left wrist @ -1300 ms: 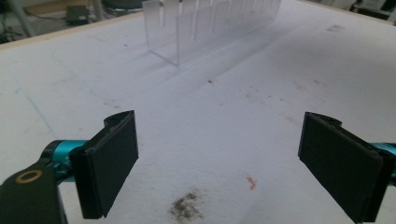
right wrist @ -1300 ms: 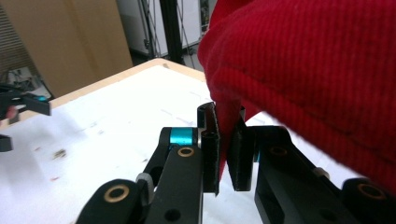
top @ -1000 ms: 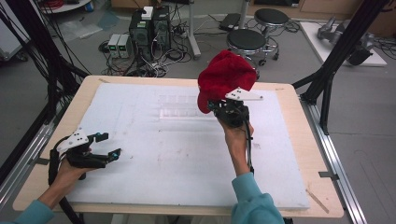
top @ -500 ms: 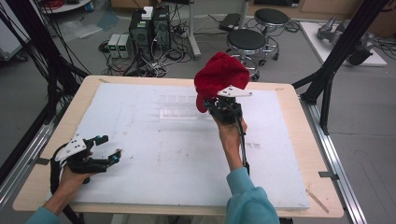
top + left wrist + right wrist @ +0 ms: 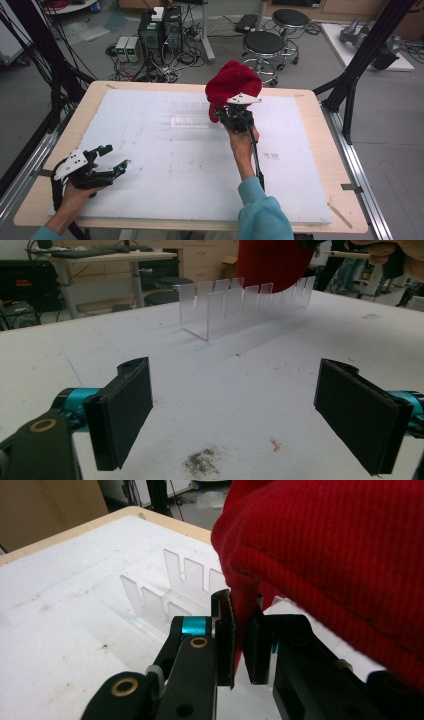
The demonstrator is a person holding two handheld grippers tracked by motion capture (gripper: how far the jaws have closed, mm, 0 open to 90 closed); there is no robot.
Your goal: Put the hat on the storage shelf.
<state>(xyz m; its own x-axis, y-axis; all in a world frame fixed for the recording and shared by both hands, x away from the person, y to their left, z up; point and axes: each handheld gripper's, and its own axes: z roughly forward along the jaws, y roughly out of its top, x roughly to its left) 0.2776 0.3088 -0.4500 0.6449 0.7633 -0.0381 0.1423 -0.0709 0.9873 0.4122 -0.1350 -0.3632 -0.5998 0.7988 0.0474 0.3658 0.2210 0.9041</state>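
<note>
We kept the right gripper (image 5: pixel 235 116) clenched on the red cap (image 5: pixel 231 86), lowering it gently toward the clear rack (image 5: pixel 240 302), while the left gripper (image 5: pixel 111 160), jaws just narrowing slightly, stayed released

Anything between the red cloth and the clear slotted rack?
Nothing visible. The right gripper is shut on the red cloth and holds it above the clear rack, with only air between them. The left gripper is open, off at the table's near left.
</note>
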